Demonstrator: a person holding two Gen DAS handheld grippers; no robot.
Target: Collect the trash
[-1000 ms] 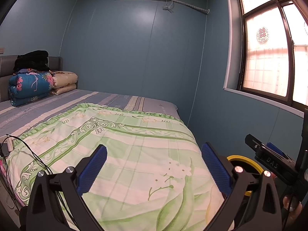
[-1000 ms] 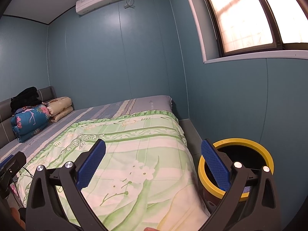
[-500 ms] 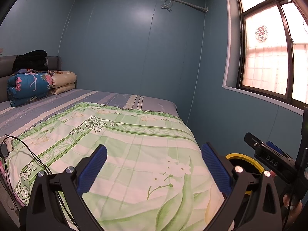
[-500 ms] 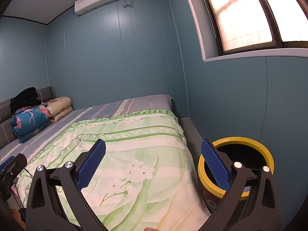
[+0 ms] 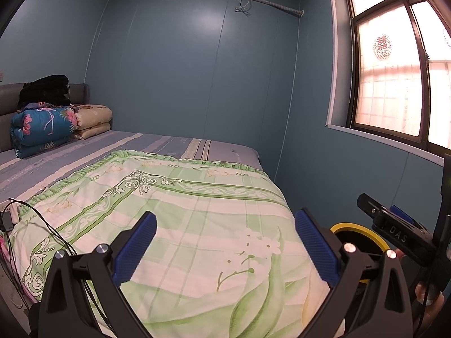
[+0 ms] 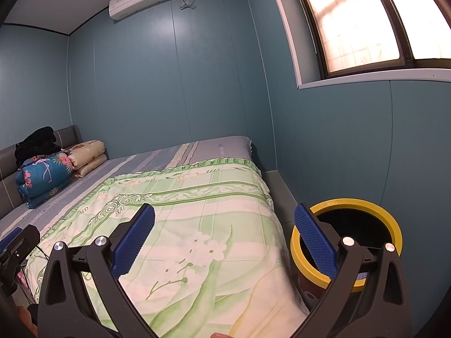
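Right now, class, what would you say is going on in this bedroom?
A person holds two black grippers with blue fingertip pads over a bed's green floral quilt. The left gripper and right gripper are both open and hold nothing. A round yellow-rimmed black bin stands on the floor between the bed and the blue wall. No trash shows on the bed or floor in either view.

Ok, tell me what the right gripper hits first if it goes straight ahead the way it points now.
Probably the green quilt on the bed: the open right gripper aims over it toward the far wall. The yellow-rimmed bin sits off to the right of that line. How high the gripper is above the quilt is unclear.
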